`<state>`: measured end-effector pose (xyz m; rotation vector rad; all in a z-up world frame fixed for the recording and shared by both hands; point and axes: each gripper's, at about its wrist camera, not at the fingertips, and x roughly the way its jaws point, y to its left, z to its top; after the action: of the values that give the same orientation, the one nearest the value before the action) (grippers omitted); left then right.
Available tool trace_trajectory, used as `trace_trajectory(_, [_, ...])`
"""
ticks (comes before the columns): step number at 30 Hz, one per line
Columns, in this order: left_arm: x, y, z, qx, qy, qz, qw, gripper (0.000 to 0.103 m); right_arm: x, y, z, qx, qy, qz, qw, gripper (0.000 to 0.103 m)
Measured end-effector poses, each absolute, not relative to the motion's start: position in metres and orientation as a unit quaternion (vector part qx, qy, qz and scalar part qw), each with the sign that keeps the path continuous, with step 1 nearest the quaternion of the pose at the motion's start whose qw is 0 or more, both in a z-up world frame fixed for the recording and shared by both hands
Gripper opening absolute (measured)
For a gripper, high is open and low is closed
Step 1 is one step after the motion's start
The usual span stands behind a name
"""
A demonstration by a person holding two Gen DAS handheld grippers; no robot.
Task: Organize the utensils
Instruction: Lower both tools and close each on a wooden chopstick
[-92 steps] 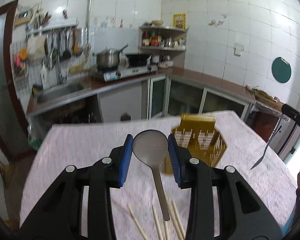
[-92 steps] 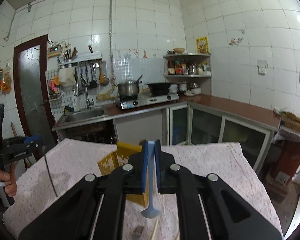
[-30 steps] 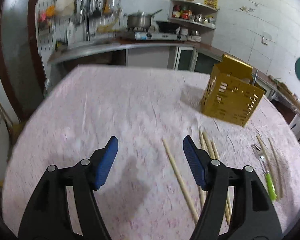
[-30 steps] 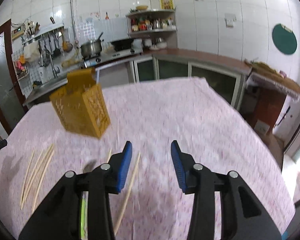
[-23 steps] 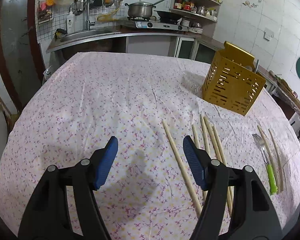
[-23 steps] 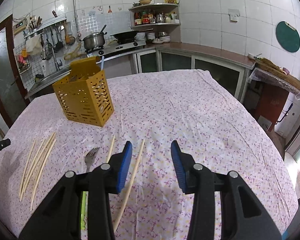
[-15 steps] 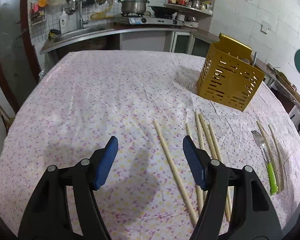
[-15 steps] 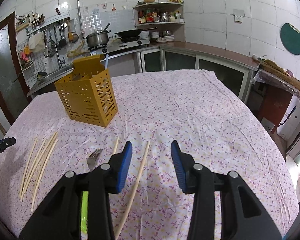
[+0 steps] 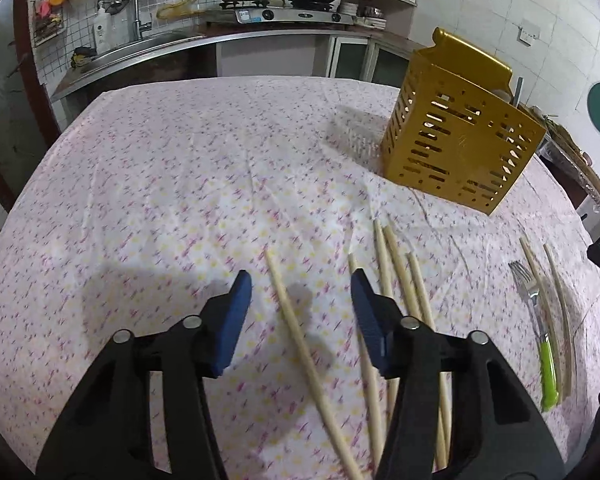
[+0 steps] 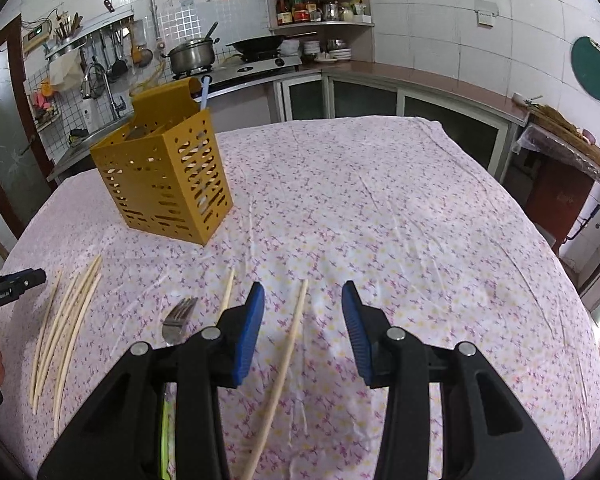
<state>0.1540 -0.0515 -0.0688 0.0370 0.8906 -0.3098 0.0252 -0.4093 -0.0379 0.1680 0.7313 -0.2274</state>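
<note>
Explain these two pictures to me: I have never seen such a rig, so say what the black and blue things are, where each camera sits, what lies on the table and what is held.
No machine here: a person carries a hand-held black tool with two blue-padded fingers in each hand. A fisheye camera on each looks forward along its fingers.

One picture comes from the left tool, the other from the right tool. Both stand open and hold nothing.

Each hovers over a table under a pink flowered cloth. On it stands a yellow slotted plastic utensil holder with a light blue handle sticking out. Loose on the cloth lie pale wooden chopsticks and a metal fork with a green handle. One single chopstick lies between the left tool's fingers, another chopstick between the right's; neither is gripped.

Behind is a tiled kitchen.
</note>
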Motion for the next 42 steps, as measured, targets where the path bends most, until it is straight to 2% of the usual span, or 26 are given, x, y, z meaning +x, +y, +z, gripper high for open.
trace_trajectory(6, [0.172,-0.061,-0.082,0.031,0.450,-0.137,0.882,0.032,0.039,-0.407,-0.045,0.076,0.368,-0.103,0.921,0.041])
trace_trajectory(9, [0.182,-0.062,-0.093,0.035,0.464,-0.127,0.876,0.028,0.045,-0.410,-0.050,0.076,0.378,-0.107,0.916,0.041])
trace_trajectory(19, [0.200,-0.068,-0.102,0.055,0.474,-0.126,0.869,0.028,0.069,-0.420,-0.078,0.084,0.434,-0.111,0.890,0.038])
trace_trajectory(26, [0.202,-0.063,-0.100,0.054,0.482,-0.136,0.864,0.025,0.090,-0.416,-0.092,0.076,0.463,-0.108,0.876,0.021])
trace_trajectory(35, [0.198,-0.064,-0.102,0.060,0.479,-0.135,0.865,0.023,0.099,-0.406,-0.094,0.052,0.474,-0.105,0.872,0.014])
trace_trajectory(42, [0.199,-0.064,-0.103,0.064,0.479,-0.132,0.865,0.017,0.098,-0.402,-0.095,0.055,0.475,-0.100,0.873,0.007])
